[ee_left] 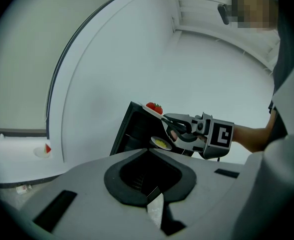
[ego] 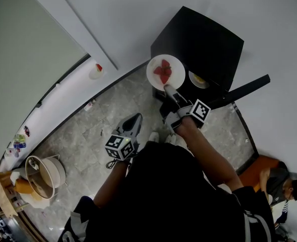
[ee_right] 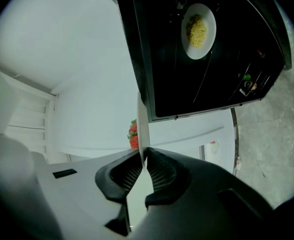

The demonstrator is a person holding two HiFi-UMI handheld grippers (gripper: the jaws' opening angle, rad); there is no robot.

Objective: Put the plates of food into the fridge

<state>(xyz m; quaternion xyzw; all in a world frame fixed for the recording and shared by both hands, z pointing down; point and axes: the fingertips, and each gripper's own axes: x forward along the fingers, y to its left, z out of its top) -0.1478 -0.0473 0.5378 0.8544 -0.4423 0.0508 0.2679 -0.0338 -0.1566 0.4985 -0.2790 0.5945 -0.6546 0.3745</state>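
The plate of red fruit (ego: 177, 72) hangs roughly level just before the open fridge (ego: 198, 34), its near rim clenched between the jaws of the right tool (ego: 169, 91). A plate of yellow food (ego: 198, 79) sits on a shelf inside. The opening lies straight ahead along the right tool's line, so the next move is judged a forward push; the left tool (ego: 132, 125), closed on nothing, hangs well back.

The fridge (ego: 203, 39) was matt black outside. Beside it, the floor (ego: 87, 135) looked like mottled grey polished stone. The plate (ego: 177, 72) before the fridge was smooth, glossy white, like ceramic.
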